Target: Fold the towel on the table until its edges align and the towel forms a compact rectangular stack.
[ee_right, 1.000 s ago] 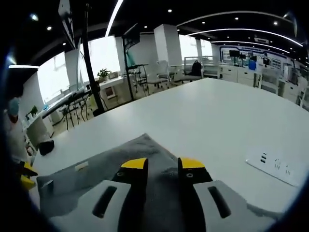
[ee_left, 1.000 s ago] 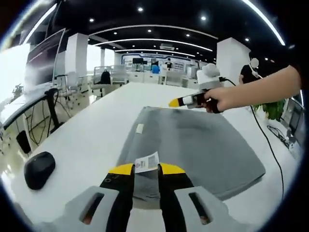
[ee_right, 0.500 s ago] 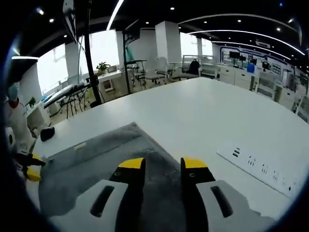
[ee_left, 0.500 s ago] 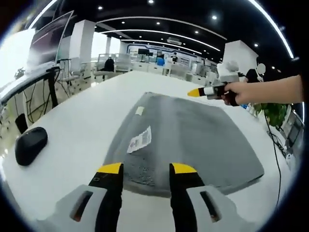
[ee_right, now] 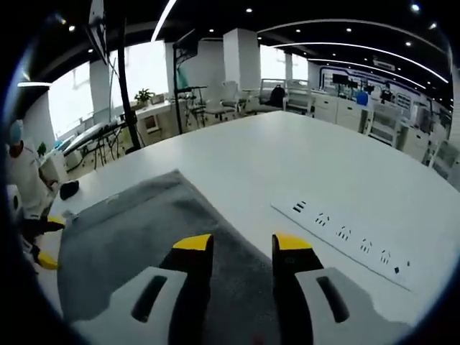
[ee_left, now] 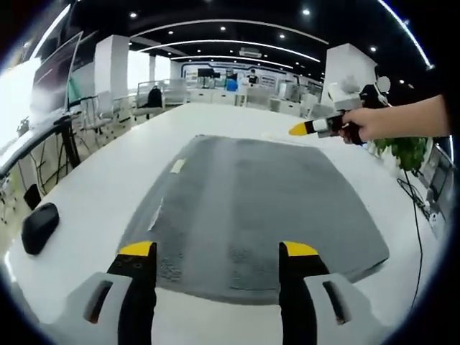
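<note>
A grey towel (ee_left: 251, 198) lies spread flat on the white table (ee_left: 100, 187), with a small white tag (ee_left: 177, 166) near its left edge. My left gripper (ee_left: 218, 251) hovers over the towel's near edge, its jaws wide apart and holding nothing. A hand holds my right gripper (ee_left: 300, 129) in the air above the towel's far right corner. In the right gripper view, that gripper (ee_right: 241, 244) stands open above the towel (ee_right: 129, 237) with nothing between its yellow tips. The left gripper (ee_right: 44, 241) appears at that view's far left.
A black mouse (ee_left: 39, 227) lies on the table left of the towel. A white power strip (ee_right: 345, 236) lies on the table beyond the towel's far side. A cable (ee_left: 415, 230) trails along the right. Office desks and chairs stand behind the table.
My left gripper let go of the towel's tagged corner, opened wide and drew back; the towel now lies flat. The right gripper rose off the towel's far edge, its jaws slightly wider.
</note>
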{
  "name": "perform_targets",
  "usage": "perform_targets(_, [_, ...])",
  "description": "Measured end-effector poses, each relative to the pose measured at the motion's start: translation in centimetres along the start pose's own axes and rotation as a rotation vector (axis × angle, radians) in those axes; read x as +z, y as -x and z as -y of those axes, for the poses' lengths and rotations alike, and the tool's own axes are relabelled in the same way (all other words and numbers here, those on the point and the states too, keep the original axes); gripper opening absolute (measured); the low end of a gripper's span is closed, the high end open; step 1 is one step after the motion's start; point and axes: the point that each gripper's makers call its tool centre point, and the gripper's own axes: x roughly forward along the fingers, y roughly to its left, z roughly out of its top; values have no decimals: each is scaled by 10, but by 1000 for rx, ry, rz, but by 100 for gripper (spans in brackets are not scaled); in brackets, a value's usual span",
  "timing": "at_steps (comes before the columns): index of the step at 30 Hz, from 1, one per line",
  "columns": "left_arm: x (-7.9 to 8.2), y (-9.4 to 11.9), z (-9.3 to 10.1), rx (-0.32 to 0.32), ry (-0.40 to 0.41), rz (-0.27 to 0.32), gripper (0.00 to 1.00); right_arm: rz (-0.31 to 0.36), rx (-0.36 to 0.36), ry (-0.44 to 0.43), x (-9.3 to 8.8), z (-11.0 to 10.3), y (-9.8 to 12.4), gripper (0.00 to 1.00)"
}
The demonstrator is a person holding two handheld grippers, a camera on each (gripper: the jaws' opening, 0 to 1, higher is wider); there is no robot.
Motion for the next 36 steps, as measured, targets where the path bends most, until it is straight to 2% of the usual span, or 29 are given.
perform_targets(5, [4,-4,41,-104,-95,-10,78,-6,-23,-12,-10,23,19,34])
perform_targets(11, [4,-6,79,-176,-157,-13,78,-37,-60,-32,-26,45,37,33])
perform_targets(17, [2,-4,121,-249,-195,-29,77,-43,-77,-53,-41,56,55,32])
perform_targets(22, [-3,-4,152,-313,-247,-42,75,-54,-80,-66,-50,64,58,32])
perform_targets(23, [-3,-3,157,-326,-252,-44,74,-53,-81,-70,-51,64,59,32])
perform_targets(26, [2,2,186,-441,-242,16,69,-52,-77,-85,-56,69,57,32])
perform_targets(29, [-3,5,200,-503,-262,7,65,-56,-68,-89,-61,66,58,31])
perform_targets(33, [-8,8,214,-549,-297,-2,60,-59,-55,-95,-67,64,54,28])
perform_targets(36, [-18,13,224,-609,-314,-39,43,-73,-36,-68,-69,58,51,24])
